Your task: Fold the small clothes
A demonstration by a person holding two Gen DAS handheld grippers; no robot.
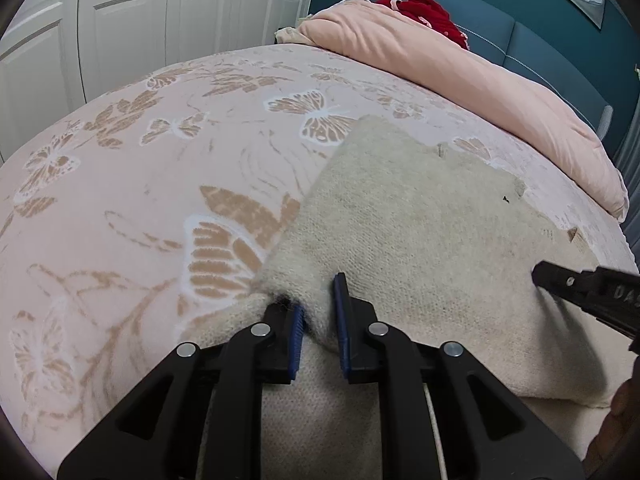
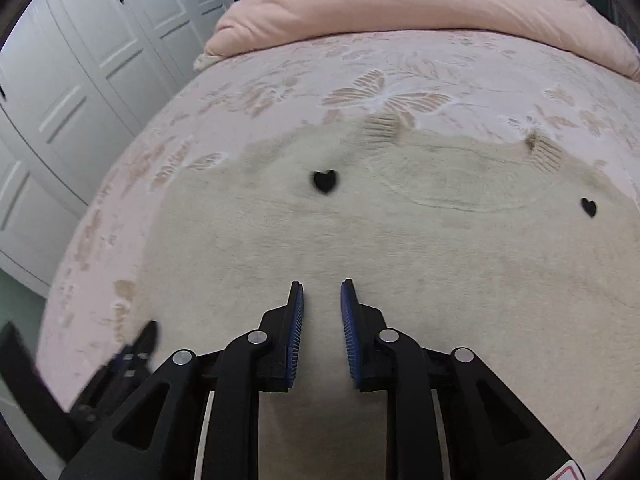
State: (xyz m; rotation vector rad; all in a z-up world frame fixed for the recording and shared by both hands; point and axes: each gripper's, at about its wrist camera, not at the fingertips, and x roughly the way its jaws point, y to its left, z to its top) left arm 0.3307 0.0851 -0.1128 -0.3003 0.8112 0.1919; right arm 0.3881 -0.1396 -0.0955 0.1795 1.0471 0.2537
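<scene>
A cream knit garment (image 1: 400, 220) lies spread on the pink butterfly bedspread (image 1: 120, 200). In the right wrist view the garment (image 2: 360, 240) shows two black hearts (image 2: 325, 181) and tan ribbed bits along its far edge. My left gripper (image 1: 320, 312) is shut on a bunched-up fold at the garment's near left edge, and it appears blurred at the lower left (image 2: 132, 348). My right gripper (image 2: 322, 292) hovers low over the garment's middle, jaws a narrow gap apart with no cloth pinched. Its black tip (image 1: 560, 284) reaches in over the garment's right side.
A rolled pink duvet (image 1: 480, 80) lies along the far side of the bed, with a red garment (image 1: 432, 12) behind it. White wardrobe doors (image 1: 120, 20) stand to the left and a teal headboard (image 1: 520, 8) at the back.
</scene>
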